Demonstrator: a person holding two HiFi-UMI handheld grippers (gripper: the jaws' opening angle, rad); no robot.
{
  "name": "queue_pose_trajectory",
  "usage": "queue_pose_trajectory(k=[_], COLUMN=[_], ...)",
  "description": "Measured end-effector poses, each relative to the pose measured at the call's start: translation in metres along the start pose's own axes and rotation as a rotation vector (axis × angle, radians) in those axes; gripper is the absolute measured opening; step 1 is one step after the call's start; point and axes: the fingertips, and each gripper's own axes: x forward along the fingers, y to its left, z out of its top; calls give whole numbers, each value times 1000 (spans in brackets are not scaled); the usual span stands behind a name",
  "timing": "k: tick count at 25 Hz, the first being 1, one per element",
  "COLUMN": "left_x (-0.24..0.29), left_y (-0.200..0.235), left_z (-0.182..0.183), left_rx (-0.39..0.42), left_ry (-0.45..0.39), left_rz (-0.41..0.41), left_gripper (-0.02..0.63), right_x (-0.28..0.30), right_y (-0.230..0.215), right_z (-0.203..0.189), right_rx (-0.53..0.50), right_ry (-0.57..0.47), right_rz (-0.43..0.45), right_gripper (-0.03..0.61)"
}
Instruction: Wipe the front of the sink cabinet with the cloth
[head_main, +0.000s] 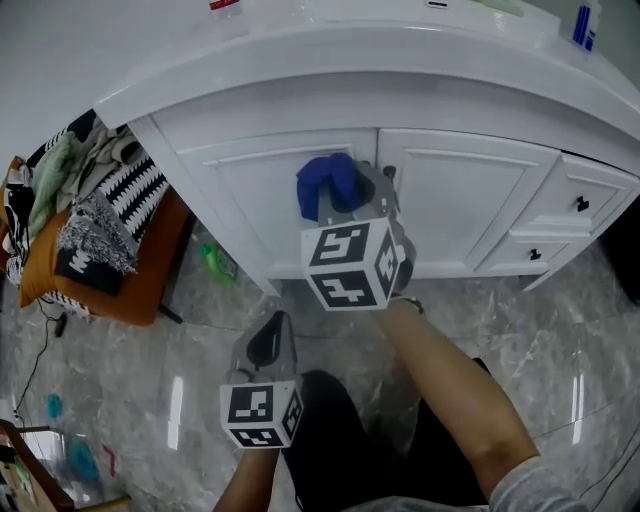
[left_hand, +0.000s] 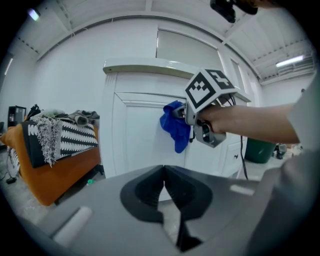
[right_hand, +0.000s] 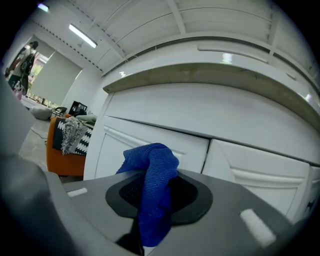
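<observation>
A blue cloth (head_main: 326, 186) is bunched against the left door of the white sink cabinet (head_main: 440, 205), close to the seam between its two doors. My right gripper (head_main: 350, 195) is shut on the cloth, which spills out of its jaws in the right gripper view as a blue cloth (right_hand: 155, 192). The cloth (left_hand: 175, 125) and the right gripper (left_hand: 192, 117) also show in the left gripper view. My left gripper (head_main: 268, 345) hangs low, well back from the cabinet, its jaws together with nothing between them; the left gripper (left_hand: 164, 197) points toward the left door.
An orange chair (head_main: 120, 270) piled with patterned clothes stands left of the cabinet. A green item (head_main: 215, 262) lies on the marble floor by the cabinet's base. Drawers with dark knobs (head_main: 581, 204) sit on the right. Bottles stand on the countertop (head_main: 584, 25).
</observation>
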Motion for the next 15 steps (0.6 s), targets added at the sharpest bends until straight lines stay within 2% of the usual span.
queue_pose_trajectory(k=[5, 10, 15], left_x=[12, 22, 31], left_y=[-32, -48, -70], left_z=[5, 3, 2], left_rx=[15, 22, 11], left_ry=[-1, 12, 24], left_rz=[-51, -71, -101], left_gripper=[11, 11, 11], right_x=[-14, -33, -52], right_y=[-20, -46, -90], right_z=[-3, -5, -23], right_rx=[3, 86, 175], right_ry=[-26, -76, -102], right_rz=[-5, 5, -30], right_gripper=[115, 108, 107])
